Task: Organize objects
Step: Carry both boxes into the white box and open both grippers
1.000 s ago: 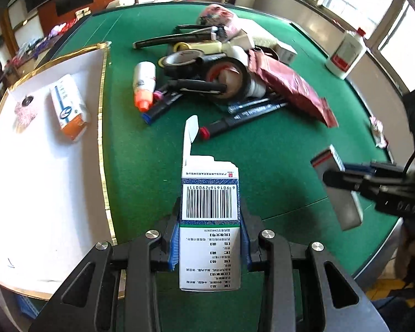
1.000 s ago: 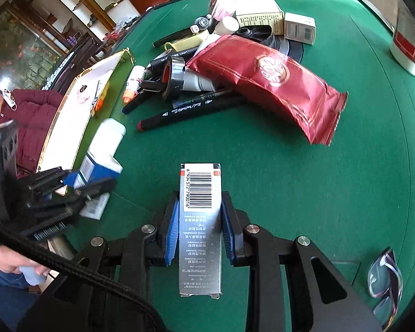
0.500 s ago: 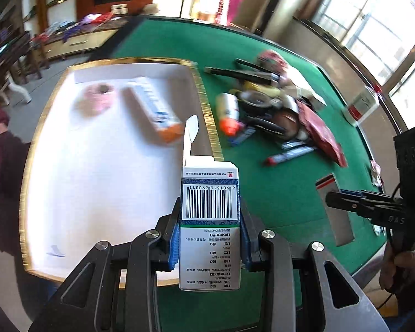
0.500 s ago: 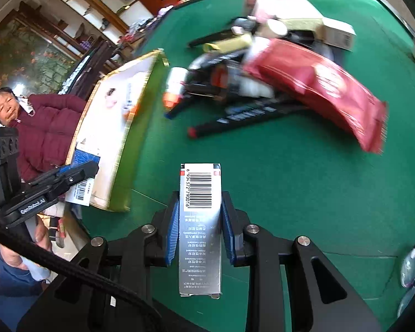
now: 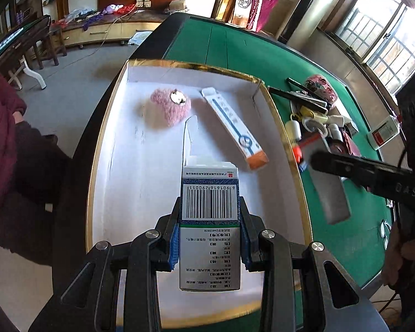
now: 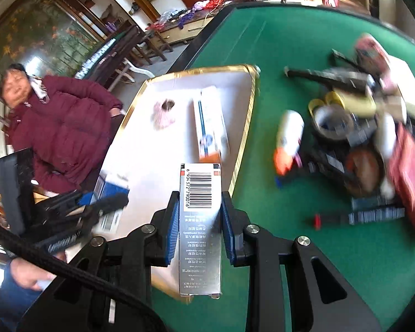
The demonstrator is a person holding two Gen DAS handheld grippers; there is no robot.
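We hold two grippers over a green table [image 5: 235, 44]. Left gripper [image 5: 209, 238] has jaws closed narrow on a blue-white box [image 5: 209, 221], barcode up, top flap open; the box hangs above the white tray [image 5: 119, 166], not touching it. In the tray lie a pink fluffy thing [image 5: 168, 108] & a long box w/ orange end [image 5: 235, 127], apart from each other. Right gripper [image 6: 199, 227] has jaws closed on a slim silver box [image 6: 199, 221], which is over the tray's gold edge [image 6: 243, 138]. To the right of the tray is a blurred pile [image 6: 354, 138] of pens, tape, bottles. A person in dark red jacket [image 6: 61, 127] sits beside the table.
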